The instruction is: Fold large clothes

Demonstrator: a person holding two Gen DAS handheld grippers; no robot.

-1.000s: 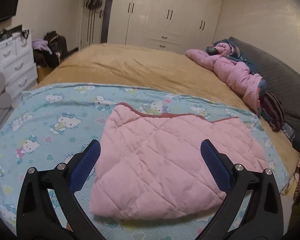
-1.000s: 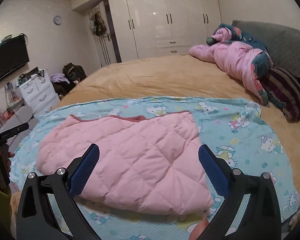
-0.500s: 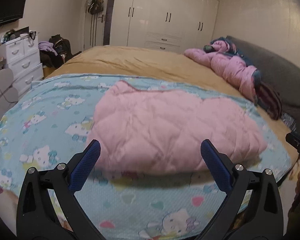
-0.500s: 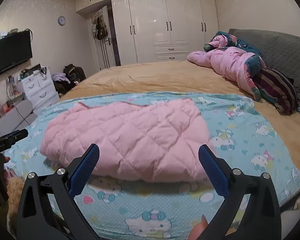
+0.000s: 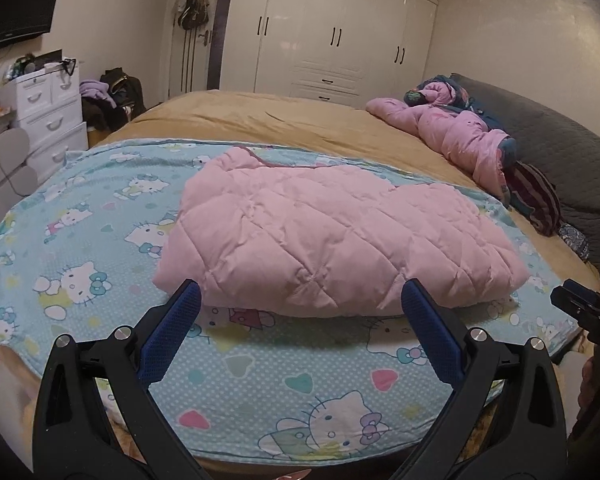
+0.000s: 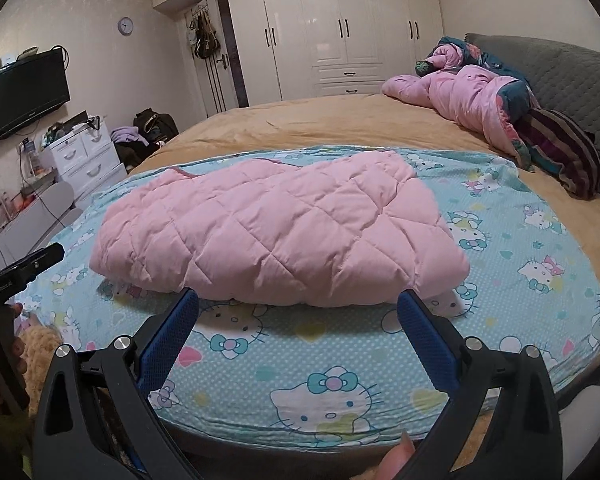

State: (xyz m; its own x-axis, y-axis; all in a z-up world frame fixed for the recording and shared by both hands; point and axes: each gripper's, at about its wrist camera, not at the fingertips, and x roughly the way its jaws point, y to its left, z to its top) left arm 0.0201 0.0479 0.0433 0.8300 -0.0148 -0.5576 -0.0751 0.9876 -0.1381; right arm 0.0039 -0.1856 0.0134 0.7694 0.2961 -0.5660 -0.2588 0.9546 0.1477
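A folded pink quilted garment (image 5: 332,236) lies on a light blue cartoon-cat sheet (image 5: 100,248) at the near end of the bed. It also shows in the right wrist view (image 6: 276,236) on the same sheet (image 6: 540,248). My left gripper (image 5: 300,300) is open and empty, low at the bed's near edge, just short of the garment's near fold. My right gripper (image 6: 298,300) is open and empty, also just short of the near fold. Each gripper shows at the edge of the other view: the right one (image 5: 584,312) and the left one (image 6: 24,268).
A tan bedspread (image 5: 284,120) covers the far bed. A pink and dark bundle of bedding (image 5: 460,132) and a striped cloth (image 5: 536,200) lie by the grey headboard (image 5: 572,152). White drawers (image 5: 48,112) stand left, white wardrobes (image 5: 332,32) behind.
Both grippers have dropped lower and pulled back toward the bed's near edge, so the garment now lies beyond the fingertips. The garment has not moved.
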